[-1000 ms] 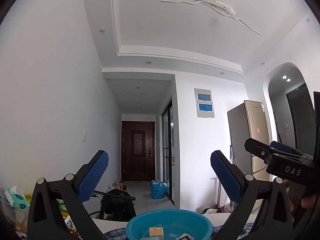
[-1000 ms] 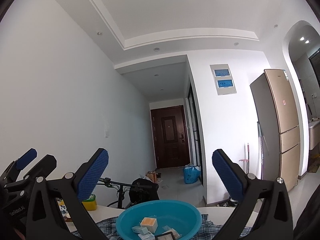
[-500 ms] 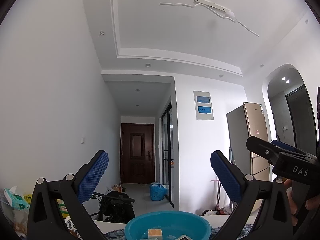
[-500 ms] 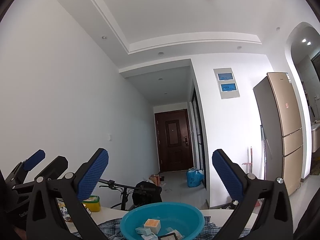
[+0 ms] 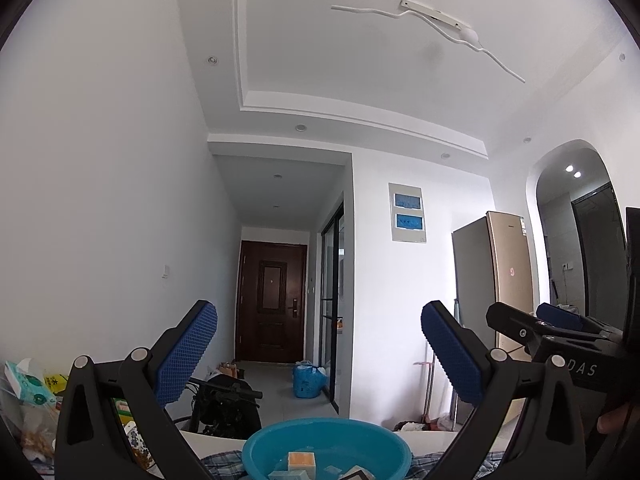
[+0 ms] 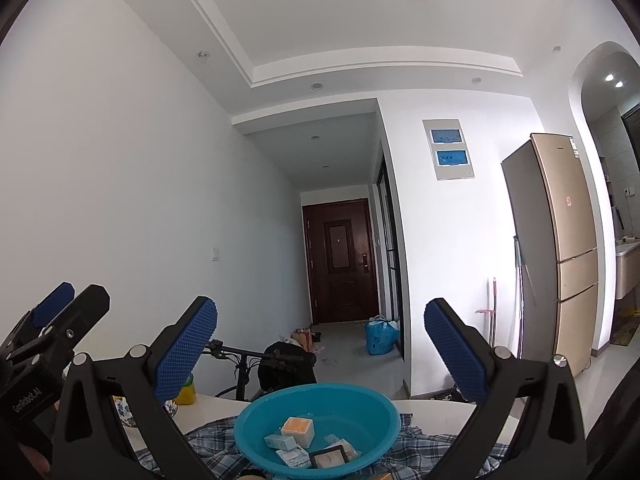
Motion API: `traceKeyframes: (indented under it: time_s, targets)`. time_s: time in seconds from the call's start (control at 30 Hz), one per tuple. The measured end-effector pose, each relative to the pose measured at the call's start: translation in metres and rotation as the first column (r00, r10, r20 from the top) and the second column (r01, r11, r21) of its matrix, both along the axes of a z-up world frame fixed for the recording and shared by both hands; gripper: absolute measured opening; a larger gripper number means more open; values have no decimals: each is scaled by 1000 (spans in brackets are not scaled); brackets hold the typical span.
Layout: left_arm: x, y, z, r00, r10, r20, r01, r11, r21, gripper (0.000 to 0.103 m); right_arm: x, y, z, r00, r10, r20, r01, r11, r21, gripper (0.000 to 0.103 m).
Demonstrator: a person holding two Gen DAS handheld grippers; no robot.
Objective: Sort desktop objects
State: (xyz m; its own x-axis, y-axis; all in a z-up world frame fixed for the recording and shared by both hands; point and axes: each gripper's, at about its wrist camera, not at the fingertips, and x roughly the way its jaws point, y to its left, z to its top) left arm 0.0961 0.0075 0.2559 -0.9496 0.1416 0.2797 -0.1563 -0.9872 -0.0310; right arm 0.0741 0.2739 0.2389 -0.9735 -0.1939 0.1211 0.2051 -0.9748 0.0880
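A blue plastic basin (image 6: 372,412) sits on a plaid cloth (image 6: 432,446) on the white table, low in both views; it also shows in the left wrist view (image 5: 256,450). It holds several small boxes, among them an orange-topped cube (image 6: 297,431). My left gripper (image 5: 319,354) is open and empty, raised above the table and tilted up toward the ceiling. My right gripper (image 6: 321,354) is open and empty, also raised. Each gripper appears at the edge of the other's view.
Snack bags and a tissue pack (image 5: 24,384) lie at the table's left. A yellow-green jar (image 6: 185,392) and a patterned bowl (image 6: 124,412) stand left of the basin. A bicycle (image 6: 256,364), a hallway door and a fridge (image 6: 560,264) are behind.
Both grippers have tilted up a little further, so the basin sits lower in each view. The jaws stay open.
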Motion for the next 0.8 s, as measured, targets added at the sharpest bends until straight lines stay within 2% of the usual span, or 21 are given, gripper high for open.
traceKeyframes:
  time_s: [0.2, 0.37, 0.47, 0.67, 0.77, 0.8]
  targets:
    - [-13, 0, -17, 995, 4, 96, -1, 1000, -31, 103, -9, 0, -16, 998, 15, 63, -15, 1000, -3, 103]
    - [-28, -15, -33, 985, 5, 172, -7, 1000, 9, 103, -22, -5, -35, 991, 35, 126, -37, 999, 13, 103]
    - [-31, -21, -44, 986, -2, 169, -4, 999, 34, 103, -29, -7, -51, 986, 47, 160, -51, 998, 20, 103]
    - [-36, -13, -75, 982, 45, 183, -41, 999, -25, 103, -34, -5, -82, 980, 29, 199, -33, 999, 15, 103]
    - [-38, -17, -95, 980, 77, 182, -80, 997, 11, 103, -35, -3, -93, 978, 44, 205, -45, 999, 2, 103]
    - [-41, -19, -104, 976, 76, 203, -83, 996, 25, 103, -35, -1, -98, 976, 53, 211, -53, 999, -3, 103]
